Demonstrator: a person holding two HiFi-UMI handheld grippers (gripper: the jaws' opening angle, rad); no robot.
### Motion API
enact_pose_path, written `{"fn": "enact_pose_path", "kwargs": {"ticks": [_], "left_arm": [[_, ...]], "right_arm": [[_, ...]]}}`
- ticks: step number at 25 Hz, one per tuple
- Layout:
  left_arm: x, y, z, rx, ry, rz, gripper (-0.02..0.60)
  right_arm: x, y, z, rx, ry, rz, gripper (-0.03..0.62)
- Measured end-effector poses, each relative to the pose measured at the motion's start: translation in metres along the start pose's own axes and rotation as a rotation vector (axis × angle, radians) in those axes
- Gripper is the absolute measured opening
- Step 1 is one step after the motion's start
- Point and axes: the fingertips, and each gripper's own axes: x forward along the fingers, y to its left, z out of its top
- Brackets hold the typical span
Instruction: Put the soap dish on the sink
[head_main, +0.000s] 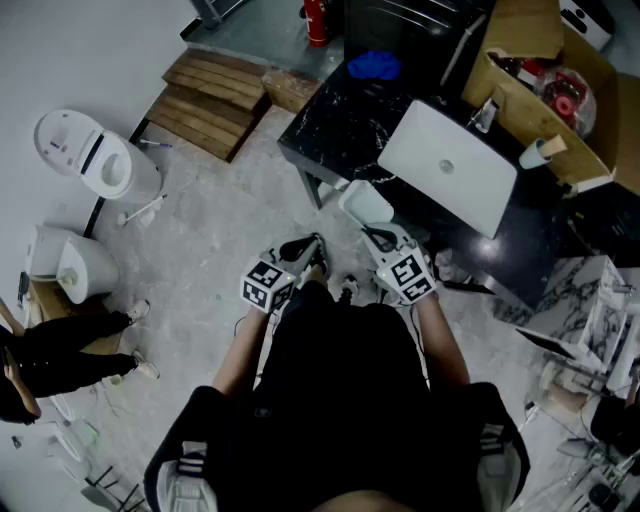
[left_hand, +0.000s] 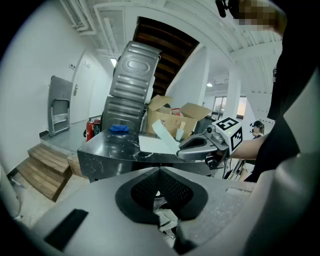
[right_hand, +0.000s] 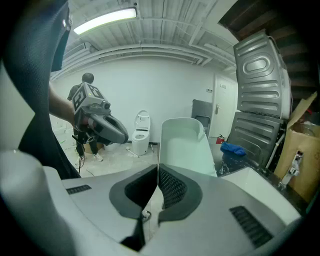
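Below the head camera, the right tongs (head_main: 381, 236) grip a white soap dish (head_main: 365, 203), held in the air near the edge of the black marble surface (head_main: 335, 135) on which the white sink (head_main: 450, 165) lies; the left tongs (head_main: 308, 248) hang just beside them, over the floor (head_main: 200, 230); along the left tongs' own view, their jaws are pressed together on nothing, and the dish shows tilted in the right tongs ahead; along the right tongs' view, the jaws pinch the dish's near edge, the dish standing up from them, with a toilet (right_hand: 141, 131) beyond.
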Motion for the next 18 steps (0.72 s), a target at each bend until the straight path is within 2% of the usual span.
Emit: {"fn": "enact_pose_path", "kwargs": {"ticks": [18], "left_arm": [[-0.006, -0.012, -0.015, -0.016, 0.006, 0.002, 0.0]], "right_arm": [[-0.011, 0.017, -0.006, -0.033, 0.002, 0.014, 0.002]]}}
